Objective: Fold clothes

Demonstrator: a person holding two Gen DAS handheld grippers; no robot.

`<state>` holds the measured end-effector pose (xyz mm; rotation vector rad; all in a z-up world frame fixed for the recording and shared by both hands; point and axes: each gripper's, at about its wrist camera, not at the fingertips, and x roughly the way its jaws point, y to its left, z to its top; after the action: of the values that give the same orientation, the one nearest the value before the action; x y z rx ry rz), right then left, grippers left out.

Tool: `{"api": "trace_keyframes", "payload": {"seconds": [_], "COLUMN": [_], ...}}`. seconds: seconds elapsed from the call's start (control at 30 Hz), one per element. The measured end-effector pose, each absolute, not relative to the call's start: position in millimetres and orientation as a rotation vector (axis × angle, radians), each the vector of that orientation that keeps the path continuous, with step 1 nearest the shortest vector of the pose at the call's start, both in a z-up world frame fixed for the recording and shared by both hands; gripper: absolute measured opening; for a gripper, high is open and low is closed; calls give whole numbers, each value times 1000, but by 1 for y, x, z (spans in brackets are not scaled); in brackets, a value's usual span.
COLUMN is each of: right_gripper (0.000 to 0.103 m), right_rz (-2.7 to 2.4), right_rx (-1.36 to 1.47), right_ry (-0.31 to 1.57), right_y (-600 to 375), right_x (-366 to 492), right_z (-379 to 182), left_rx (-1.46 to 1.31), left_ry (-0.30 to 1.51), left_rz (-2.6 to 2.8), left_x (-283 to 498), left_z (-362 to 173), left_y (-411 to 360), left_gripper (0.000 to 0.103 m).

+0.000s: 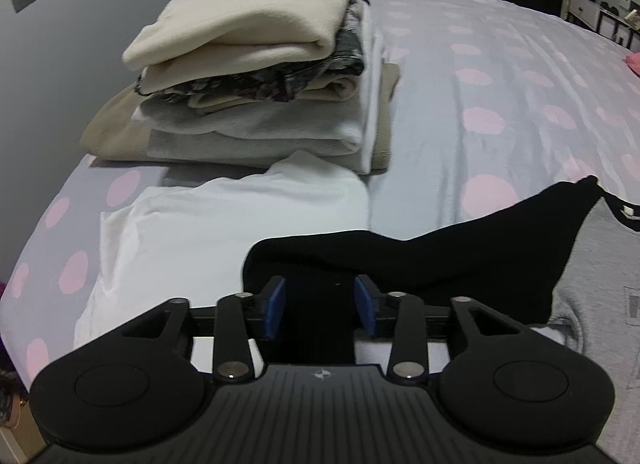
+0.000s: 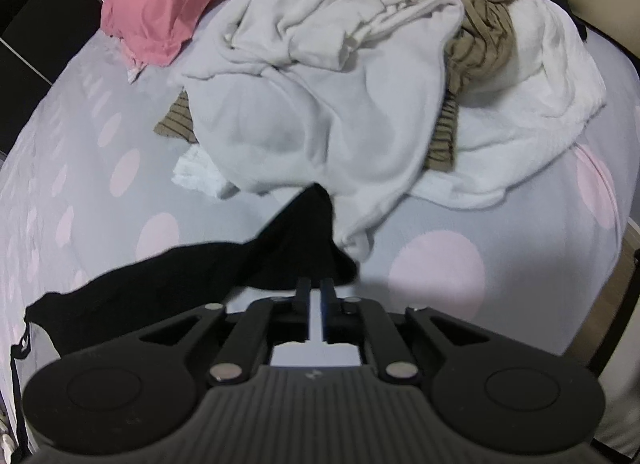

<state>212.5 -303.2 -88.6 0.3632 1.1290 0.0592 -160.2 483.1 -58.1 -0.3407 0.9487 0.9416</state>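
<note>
Black garment [image 1: 420, 252] lies on the bed [image 1: 440, 104]. Left gripper [image 1: 320, 302] half open astride the cloth, right gripper [image 2: 316, 292] narrow, empty (just behind the edge). Pinch both corners, keep tension even.

Folded stack [image 1: 256, 76] on bed [image 1: 460, 112] at rear left, flat garment [image 1: 224, 232] before it, sleeve [image 1: 420, 260] at right, unfolded heap [image 2: 360, 76] on bed beyond sleeve, pillow [image 2: 160, 0] left of heap.

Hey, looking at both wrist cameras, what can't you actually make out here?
- Left wrist view: the print on the grey shirt is cut off by the right edge.
- Left wrist view: the lower layers of the folded stack are hidden under the cream garment on top.
- Right wrist view: whether the right gripper touches the black sleeve; motion blur smears its fingers.
</note>
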Motion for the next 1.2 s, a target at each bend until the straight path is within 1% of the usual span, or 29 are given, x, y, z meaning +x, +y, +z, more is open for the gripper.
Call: {"api": "trace_keyframes", "payload": {"seconds": [0.03,0.07,0.37,0.5,0.57,0.6,0.63,0.67,1.0,1.2], "right_gripper": [31,33,33,32,31,23,9,7,5,5], "right_rz": [66,73,17,-56,-75,-82,-86,-89,23,44], "right_rx": [362,360,471,435,395,380,370,362,371,301], "right_ry": [1116,1102,1089,1136,1160,1171,1176,1179,1173,1284], "right_y": [-301,-298,-283,-272,-269,-269,-269,-270,-274,-277], "right_x": [215,218,257,270,274,275,275,275,233,201], "right_z": [-88,-88,-106,-120,-127,-131,-132,-133,-85,-93], "left_rx": [-343,-347,-318,-295,-278,-273,-274,-276,-289,-315], "left_ry": [950,953,996,1010,1015,1017,1015,1013,966,928], "left_rz": [950,957,949,918,906,903,902,900,886,897], "left_x": [-161,-162,-146,-137,-134,-134,-133,-133,-137,-145], "left_z": [-59,-60,-72,-76,-77,-77,-76,-76,-64,-55], "left_y": [485,486,486,482,480,479,480,480,475,476], "left_gripper": [38,38,38,38,38,38,38,38,38,38]}}
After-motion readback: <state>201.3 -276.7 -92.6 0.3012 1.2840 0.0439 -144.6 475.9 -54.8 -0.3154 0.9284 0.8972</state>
